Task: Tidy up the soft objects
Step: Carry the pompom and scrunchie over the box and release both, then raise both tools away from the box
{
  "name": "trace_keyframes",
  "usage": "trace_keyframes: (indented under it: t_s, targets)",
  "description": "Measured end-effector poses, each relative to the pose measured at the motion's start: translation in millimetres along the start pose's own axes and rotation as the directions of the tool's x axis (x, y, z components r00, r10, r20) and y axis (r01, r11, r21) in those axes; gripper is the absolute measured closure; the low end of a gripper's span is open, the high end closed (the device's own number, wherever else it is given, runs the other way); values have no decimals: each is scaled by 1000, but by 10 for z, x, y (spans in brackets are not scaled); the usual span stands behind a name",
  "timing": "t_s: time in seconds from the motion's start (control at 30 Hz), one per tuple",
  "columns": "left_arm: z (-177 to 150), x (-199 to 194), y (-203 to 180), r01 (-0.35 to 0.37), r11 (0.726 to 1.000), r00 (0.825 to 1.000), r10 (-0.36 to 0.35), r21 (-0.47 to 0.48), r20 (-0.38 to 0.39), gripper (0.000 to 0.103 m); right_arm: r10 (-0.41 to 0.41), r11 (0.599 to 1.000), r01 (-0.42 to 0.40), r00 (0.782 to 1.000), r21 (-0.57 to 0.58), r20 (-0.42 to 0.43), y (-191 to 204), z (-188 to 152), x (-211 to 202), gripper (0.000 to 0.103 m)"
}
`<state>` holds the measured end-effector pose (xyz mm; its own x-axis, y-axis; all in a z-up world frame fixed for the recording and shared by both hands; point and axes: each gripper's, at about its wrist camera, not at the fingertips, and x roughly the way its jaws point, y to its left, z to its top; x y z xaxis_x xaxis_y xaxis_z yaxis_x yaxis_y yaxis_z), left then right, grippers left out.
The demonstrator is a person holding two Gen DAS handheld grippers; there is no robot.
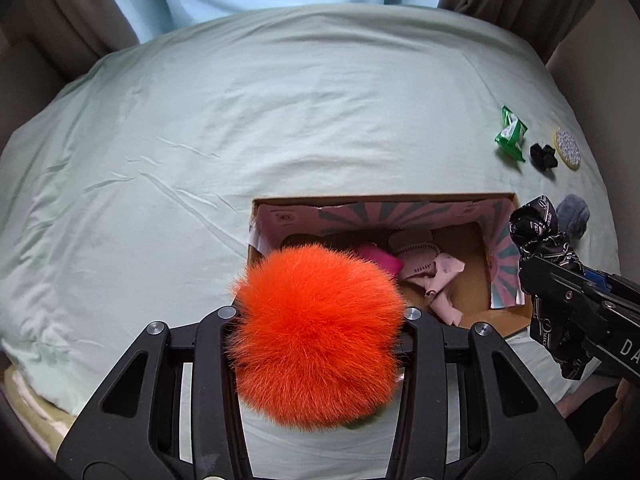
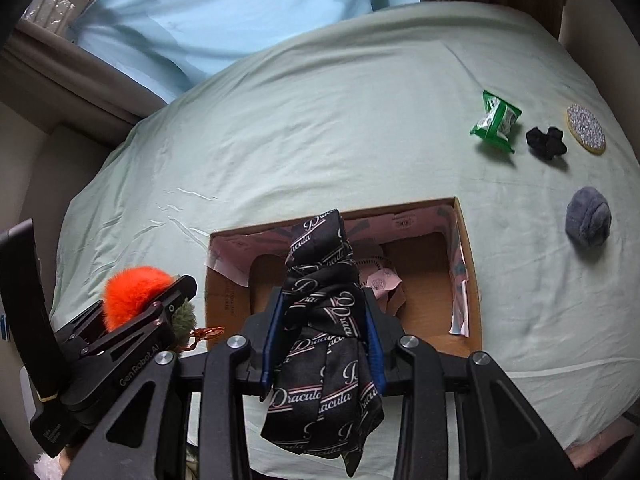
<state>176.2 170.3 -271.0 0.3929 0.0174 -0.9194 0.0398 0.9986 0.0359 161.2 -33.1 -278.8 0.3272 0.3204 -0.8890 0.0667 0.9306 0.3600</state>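
Observation:
My left gripper (image 1: 320, 316) is shut on a fluffy orange pompom (image 1: 318, 336), held just in front of the open cardboard box (image 1: 508, 316); it also shows in the right wrist view (image 2: 132, 292). My right gripper (image 2: 324, 312) is shut on a black printed cloth (image 2: 324, 344), held above the box's near edge (image 2: 224, 292). The cloth also shows at the right of the left wrist view (image 1: 540, 232). Pink and white soft items (image 1: 432, 272) lie inside the box.
On the pale green bed sheet (image 1: 200, 140) to the right lie a green packet (image 2: 496, 122), a black scrunchie (image 2: 546, 142), a round yellow-rimmed pad (image 2: 586, 128) and a grey plush ball (image 2: 588, 222). Curtains and a window stand behind the bed.

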Motion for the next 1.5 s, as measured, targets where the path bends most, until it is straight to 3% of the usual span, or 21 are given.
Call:
trace_keyframes:
  t_s: [0.37,0.6,0.67,0.7,0.73,0.77,0.8,0.9,1.17,1.5]
  targets:
    - [9,938,-456,72,992,979,-50,106,-196,66,-81,990,100,978,96,-191,-425,177,876,70]
    - [-83,1276,-565,92,989,962,-59,116,-267,66,-77,993,95,970,68,-230,-565,236,1075,70]
    - [-85,1277,-557,123,986,959,-91,108,-267,43,-73,992,95,969,85,-236,-595,248,1083,69]
    - [-77,1228,-554,157,981,962,-126,110,-243,9,-75,991,99,970,94,-231,-610,259,1080,59]
    - [-70,1180,-567,159,978,966,-126,134,-227,0,-65,991,90,973,102,-221,-617,266,1065,41]
    - [-64,1140,-587,128,977,972,-90,169,-217,0,-47,992,71,976,108,-210,-629,273,1058,26]
    - [-60,1102,-609,85,976,979,-45,200,-197,0,-29,993,51,980,107,-197,-634,278,1038,0]
    - [-74,1060,-596,75,971,982,-32,225,-187,0,-45,995,59,985,77,-169,-621,297,967,0]
    - [-115,924,-474,86,984,980,-56,156,-189,0,-44,995,53,993,87,-111,-660,257,713,0]
    - [-142,359,-409,45,987,993,-27,154,-113,0,-14,999,16,998,33,-59,-375,93,237,0]
